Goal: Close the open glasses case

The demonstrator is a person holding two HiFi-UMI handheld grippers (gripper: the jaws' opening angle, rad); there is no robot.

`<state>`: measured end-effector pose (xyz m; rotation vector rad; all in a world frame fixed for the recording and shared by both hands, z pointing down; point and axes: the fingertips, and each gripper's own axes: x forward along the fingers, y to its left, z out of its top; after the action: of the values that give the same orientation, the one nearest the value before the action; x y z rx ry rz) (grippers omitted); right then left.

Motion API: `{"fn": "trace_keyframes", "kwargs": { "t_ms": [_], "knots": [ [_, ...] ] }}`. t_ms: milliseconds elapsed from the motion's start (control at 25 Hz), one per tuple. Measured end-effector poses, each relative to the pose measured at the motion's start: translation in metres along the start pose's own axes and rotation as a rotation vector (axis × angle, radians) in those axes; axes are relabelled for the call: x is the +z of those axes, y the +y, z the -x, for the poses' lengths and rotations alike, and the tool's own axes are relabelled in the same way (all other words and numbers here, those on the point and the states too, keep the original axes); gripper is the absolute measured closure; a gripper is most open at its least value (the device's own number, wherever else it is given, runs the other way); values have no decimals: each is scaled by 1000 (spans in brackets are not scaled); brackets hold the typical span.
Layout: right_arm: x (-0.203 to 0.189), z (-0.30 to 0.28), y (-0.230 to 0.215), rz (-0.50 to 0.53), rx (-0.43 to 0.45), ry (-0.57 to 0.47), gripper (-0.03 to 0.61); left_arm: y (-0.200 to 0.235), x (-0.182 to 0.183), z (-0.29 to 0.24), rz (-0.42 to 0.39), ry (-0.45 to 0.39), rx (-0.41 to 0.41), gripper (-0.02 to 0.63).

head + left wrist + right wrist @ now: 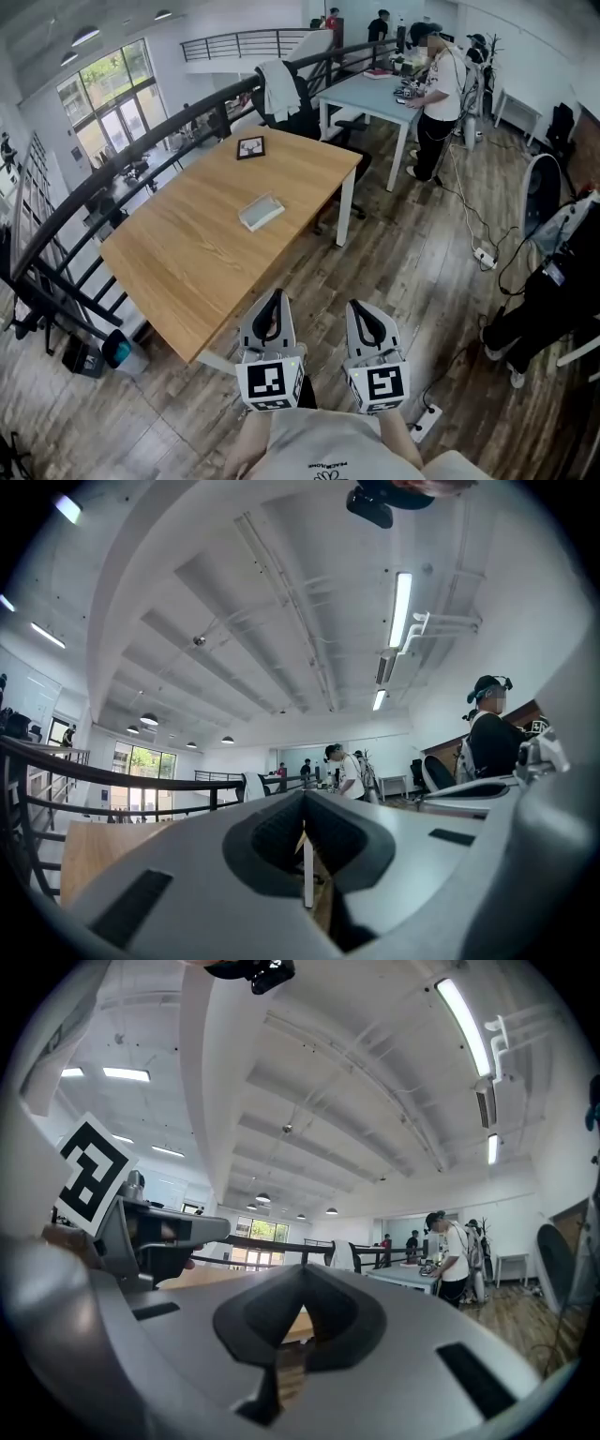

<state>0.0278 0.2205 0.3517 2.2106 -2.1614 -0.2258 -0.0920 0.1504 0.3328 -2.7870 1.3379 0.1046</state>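
Note:
The glasses case (pixel 261 212) is a pale, flat rectangular box lying near the middle of the wooden table (pixel 187 272); at this distance I cannot make out how its lid stands. Both grippers are held level over the floor, short of the table's near corner and far from the case. My left gripper (pixel 276 294) is shut with nothing in it, and its jaws meet at the tip in the left gripper view (pixel 305 795). My right gripper (pixel 357 306) hangs beside it, jaws likewise together and empty (pixel 302 1268). Neither gripper view shows the case.
A black-framed card (pixel 250 147) lies at the table's far end. A dark railing (pixel 56 225) runs along the left. A chair with a white garment (pixel 278 89) stands behind the table. A person (pixel 439 84) stands at a pale blue desk (pixel 370 94). Cables and a power strip (pixel 485 255) cross the floor.

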Motion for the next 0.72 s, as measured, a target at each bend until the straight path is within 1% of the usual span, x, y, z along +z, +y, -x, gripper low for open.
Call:
{"fn": "trace_keyframes", "kwargs": {
  "t_ms": [200,320,440,560,640,720],
  "knots": [
    [-3,-8,-15,8,-3,-31,572,-1,7,-18,-15,-58,-2,595],
    [-10,-26,-19,13,8,-60,572,4,-3,-35,-27,-71,-6,595],
    [-23,-48,-18,22,42,-62,572,9,-14,-50,-21,-86,-6,596],
    [-26,-73,-15,55,86,-62,572,17,-20,-72,-8,-108,-1,595],
    [-29,-92,-17,49,107,-51,572,24,-21,-90,-14,-108,1,595],
    [-33,-116,-25,36,109,-42,572,31,-20,-111,-16,-109,2,595]
  ]
}}
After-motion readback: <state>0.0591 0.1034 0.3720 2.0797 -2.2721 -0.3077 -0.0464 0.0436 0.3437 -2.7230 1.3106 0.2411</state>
